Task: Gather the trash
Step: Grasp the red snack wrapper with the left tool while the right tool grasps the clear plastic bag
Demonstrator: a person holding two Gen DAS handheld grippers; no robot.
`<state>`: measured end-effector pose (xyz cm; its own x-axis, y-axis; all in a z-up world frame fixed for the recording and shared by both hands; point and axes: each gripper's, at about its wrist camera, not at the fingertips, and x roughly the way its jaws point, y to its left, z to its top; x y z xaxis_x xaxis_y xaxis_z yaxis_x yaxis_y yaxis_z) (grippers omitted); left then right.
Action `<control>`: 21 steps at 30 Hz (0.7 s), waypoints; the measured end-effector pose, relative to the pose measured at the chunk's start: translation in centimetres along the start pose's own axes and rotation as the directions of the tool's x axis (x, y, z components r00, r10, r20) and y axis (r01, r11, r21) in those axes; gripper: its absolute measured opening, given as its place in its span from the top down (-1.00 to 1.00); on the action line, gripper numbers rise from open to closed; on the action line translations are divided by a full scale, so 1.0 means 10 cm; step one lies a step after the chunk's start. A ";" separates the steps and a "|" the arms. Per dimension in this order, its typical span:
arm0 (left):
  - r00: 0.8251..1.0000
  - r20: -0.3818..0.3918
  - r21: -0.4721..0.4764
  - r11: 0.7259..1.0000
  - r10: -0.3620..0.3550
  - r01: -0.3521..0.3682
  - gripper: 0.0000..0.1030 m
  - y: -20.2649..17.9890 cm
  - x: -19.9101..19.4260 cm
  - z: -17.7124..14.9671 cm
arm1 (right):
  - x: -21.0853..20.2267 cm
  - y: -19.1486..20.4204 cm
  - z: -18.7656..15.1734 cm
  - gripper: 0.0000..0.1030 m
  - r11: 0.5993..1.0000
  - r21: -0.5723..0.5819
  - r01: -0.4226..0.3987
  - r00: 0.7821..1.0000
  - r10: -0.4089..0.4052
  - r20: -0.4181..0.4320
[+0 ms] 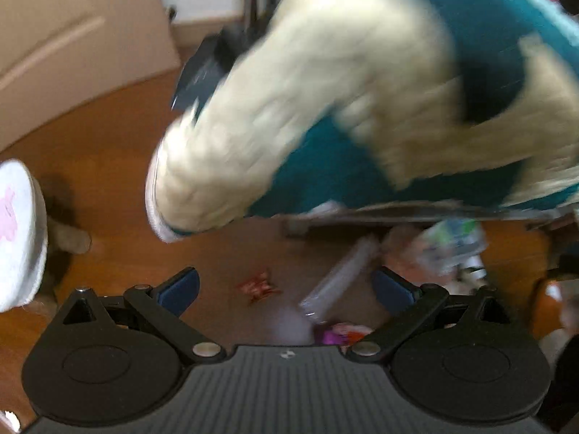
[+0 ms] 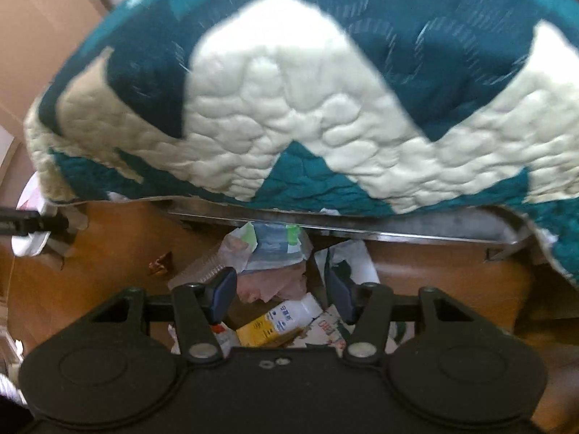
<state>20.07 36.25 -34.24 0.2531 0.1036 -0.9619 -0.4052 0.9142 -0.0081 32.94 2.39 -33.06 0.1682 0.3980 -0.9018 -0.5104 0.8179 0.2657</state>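
Note:
Trash lies on the wooden floor by a bed. In the right wrist view I see a crumpled pink wrapper [image 2: 278, 284], a white and green plastic pack [image 2: 278, 244], a yellow and white carton [image 2: 280, 322] and a small red wrapper [image 2: 161, 262]. My right gripper [image 2: 282, 294] is open and empty just above the pile. In the blurred left wrist view my left gripper [image 1: 286, 285] is open and empty above a red wrapper [image 1: 258, 285], a clear plastic tray [image 1: 336, 282] and a purple wrapper [image 1: 334, 332].
A teal and cream quilt [image 2: 307, 108] hangs over the bed's metal frame [image 2: 362, 229] and fills the upper views. A white round stool [image 1: 18, 231] stands at the left. A brown cardboard box [image 1: 72, 43] leans at the far left.

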 end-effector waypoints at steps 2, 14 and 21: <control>0.999 -0.038 -0.018 1.000 0.008 -0.009 -1.00 0.12 0.29 -0.03 | 0.19 -0.02 0.03 -0.06 1.000 0.022 0.001 1.000 0.000 -0.019; 0.978 -0.202 -0.242 0.970 -0.048 -0.002 -0.98 0.56 1.59 -0.23 | 1.07 -0.09 0.17 -0.05 0.990 0.142 0.027 0.997 -0.016 -0.079; 0.967 -0.232 -0.319 0.947 -0.102 0.023 -0.98 0.62 1.99 -0.31 | 1.32 -0.13 0.14 -0.04 0.990 0.133 0.051 0.995 -0.040 -0.088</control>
<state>19.84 42.75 -54.25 0.0819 -0.0838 -0.9931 -0.6584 0.7435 -0.1170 36.94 7.15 -44.80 0.1136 0.3271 -0.9382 -0.3843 0.8852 0.2621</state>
